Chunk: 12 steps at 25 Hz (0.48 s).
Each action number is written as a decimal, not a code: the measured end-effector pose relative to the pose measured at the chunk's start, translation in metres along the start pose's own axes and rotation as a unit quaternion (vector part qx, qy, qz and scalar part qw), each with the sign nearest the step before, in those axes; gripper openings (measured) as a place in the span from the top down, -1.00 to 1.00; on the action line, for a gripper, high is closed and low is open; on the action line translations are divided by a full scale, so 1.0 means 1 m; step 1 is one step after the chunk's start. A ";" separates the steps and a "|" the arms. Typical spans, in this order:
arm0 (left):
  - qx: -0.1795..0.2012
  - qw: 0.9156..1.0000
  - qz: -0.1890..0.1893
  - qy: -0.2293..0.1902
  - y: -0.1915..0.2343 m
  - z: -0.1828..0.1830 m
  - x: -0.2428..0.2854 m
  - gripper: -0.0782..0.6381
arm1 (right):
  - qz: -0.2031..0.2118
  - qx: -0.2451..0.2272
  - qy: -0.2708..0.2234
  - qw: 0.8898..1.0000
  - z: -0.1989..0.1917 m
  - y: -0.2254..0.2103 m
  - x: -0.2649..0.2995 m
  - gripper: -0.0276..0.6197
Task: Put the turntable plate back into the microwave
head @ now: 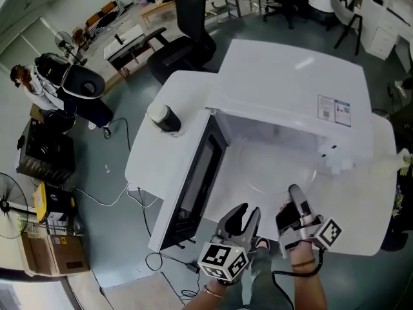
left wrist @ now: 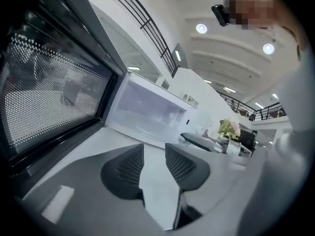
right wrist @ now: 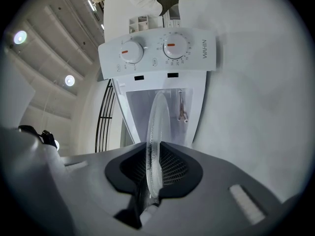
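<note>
The turntable plate (right wrist: pixel 158 127) is pinched by its rim in my right hand-held gripper (right wrist: pixel 156 170), held at the mouth of the open microwave (head: pixel 290 76) — carried there, but not yet seated inside, I judge. My left hand-held gripper (left wrist: pixel 153 163) sits half-open and empty beside the door (head: pixel 200 173).

Brand: "WAHIN", printed sideways on the control panel (right wrist: pixel 157 58), at 3 o'clock of the right dial (right wrist: pixel 175 45)
Sticker (head: pixel 333 110): on top of the microwave (head: pixel 284 76), print too small to read
</note>
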<state>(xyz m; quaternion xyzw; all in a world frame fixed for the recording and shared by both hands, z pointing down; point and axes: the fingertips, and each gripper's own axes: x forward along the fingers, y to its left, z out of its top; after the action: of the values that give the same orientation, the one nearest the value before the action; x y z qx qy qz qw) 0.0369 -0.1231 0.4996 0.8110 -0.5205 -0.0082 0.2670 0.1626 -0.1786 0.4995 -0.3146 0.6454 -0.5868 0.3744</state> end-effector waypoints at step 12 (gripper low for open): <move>0.044 0.997 0.048 -0.035 0.012 0.017 -0.003 0.79 | 0.006 -0.001 -0.034 0.999 0.006 -0.005 0.011 0.74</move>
<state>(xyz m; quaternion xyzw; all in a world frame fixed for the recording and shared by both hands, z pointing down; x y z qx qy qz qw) 0.0202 -0.1314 0.4893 0.7953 -0.5675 -0.0007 0.2130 0.1615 -0.1919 0.5026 -0.3313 0.6348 -0.5724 0.3995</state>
